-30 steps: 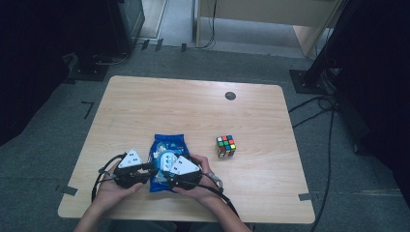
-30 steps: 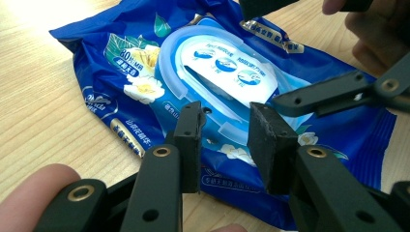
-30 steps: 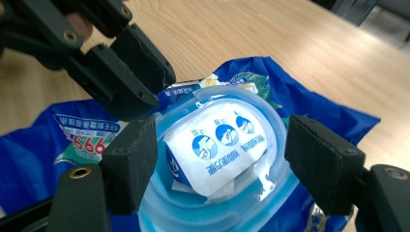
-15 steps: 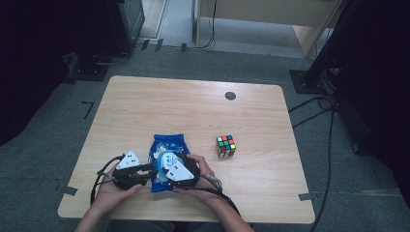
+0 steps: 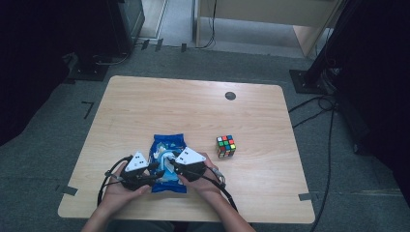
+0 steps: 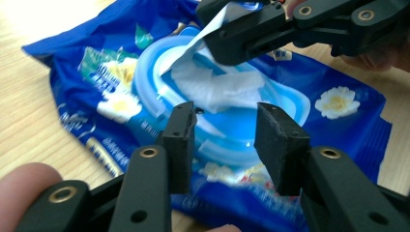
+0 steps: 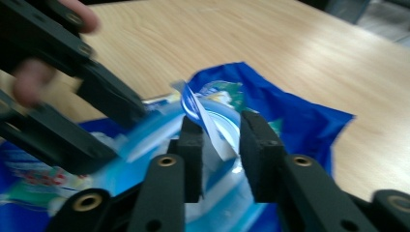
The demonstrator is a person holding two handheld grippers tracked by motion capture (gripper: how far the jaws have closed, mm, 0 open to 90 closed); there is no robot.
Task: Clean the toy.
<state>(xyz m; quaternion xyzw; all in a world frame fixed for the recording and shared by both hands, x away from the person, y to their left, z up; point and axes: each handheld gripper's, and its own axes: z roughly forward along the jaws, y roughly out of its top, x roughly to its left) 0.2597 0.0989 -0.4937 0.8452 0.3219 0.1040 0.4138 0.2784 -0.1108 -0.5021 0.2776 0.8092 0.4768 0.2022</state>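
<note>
A blue wet-wipe pack [image 5: 168, 143] lies near the table's front edge, its round lid opening showing a white wipe [image 6: 220, 89]. My left gripper [image 5: 155, 170] stands over the lid's near side [image 6: 225, 126], open and just opening wider, with nothing pinched. My right gripper [image 5: 174, 166] reaches in from the other side. Its jaws have just been closing on a thin white flap with a blue edge [image 7: 205, 121] that stands up from the opening. In the left gripper view the right gripper [image 6: 220, 24] pinches that flap. The left gripper [image 7: 113, 111] shows blurred in the right gripper view.
A colourful puzzle cube [image 5: 226, 146] sits just right of the pack. The wooden table [image 5: 193, 108] has a small black round spot [image 5: 230, 95] near its far edge. Cables trail from both grippers over the front edge. Dark stands and cables surround the table on the floor.
Both hands stay at the pack's near end. The right gripper has shifted slightly over the lid; the pack and cube have not moved.
</note>
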